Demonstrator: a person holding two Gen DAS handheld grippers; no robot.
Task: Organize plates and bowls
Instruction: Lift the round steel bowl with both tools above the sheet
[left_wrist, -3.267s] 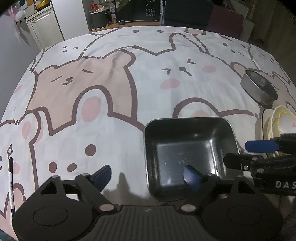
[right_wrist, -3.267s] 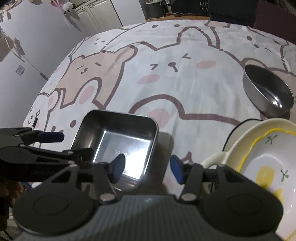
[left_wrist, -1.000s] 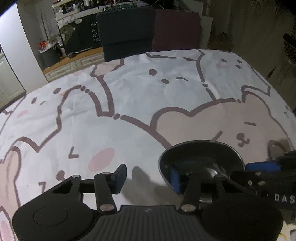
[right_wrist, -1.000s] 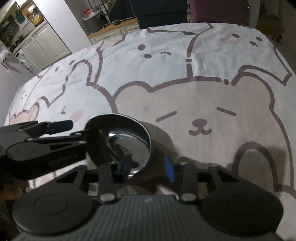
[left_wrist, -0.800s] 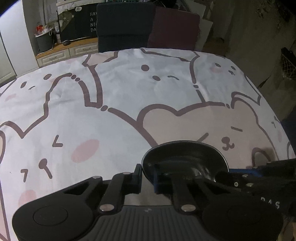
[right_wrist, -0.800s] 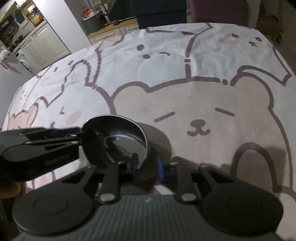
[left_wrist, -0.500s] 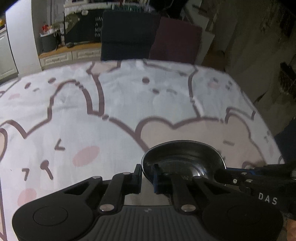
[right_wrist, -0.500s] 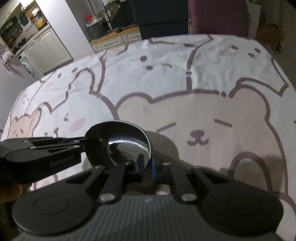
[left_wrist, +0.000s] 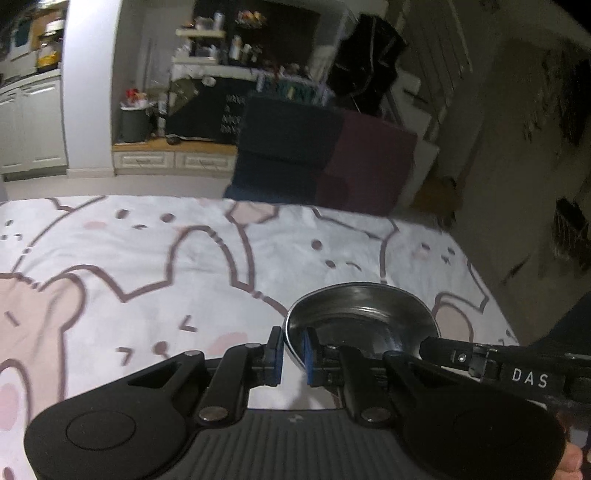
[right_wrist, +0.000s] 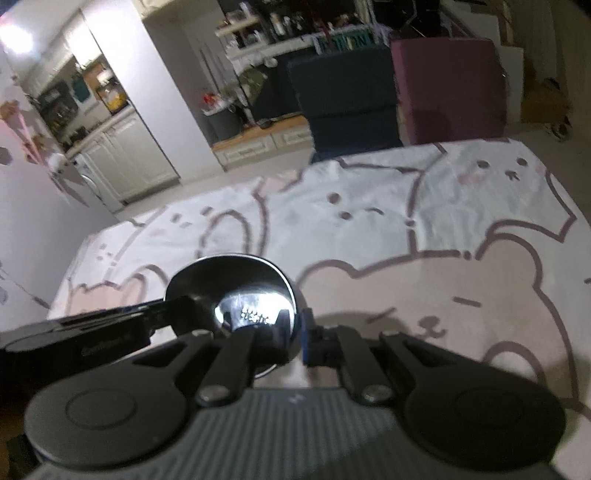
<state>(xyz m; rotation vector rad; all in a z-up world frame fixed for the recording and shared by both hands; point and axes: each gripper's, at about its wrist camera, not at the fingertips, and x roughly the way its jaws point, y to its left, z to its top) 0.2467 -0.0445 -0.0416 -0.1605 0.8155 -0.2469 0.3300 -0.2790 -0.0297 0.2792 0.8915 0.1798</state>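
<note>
A round steel bowl hangs above the bear-print tablecloth, held by both grippers at once. In the left wrist view my left gripper is shut on the bowl's near left rim, one blue pad inside and one outside. The right gripper's arm crosses in from the right and meets the bowl's right side. In the right wrist view the same steel bowl sits low in the middle, and my right gripper is shut on its near right rim. The left gripper's arm reaches the bowl from the left there.
The tablecloth stretches ahead of the bowl in both views. Beyond the table's far edge stand a dark blue chair and a maroon chair. White kitchen cabinets are at the far left. A fingertip shows at the lower right corner of the left wrist view.
Both grippers closed on the bowl's rim and lifted it off the cloth. Both cameras rose and tilted up, so the room behind the table came into view.
</note>
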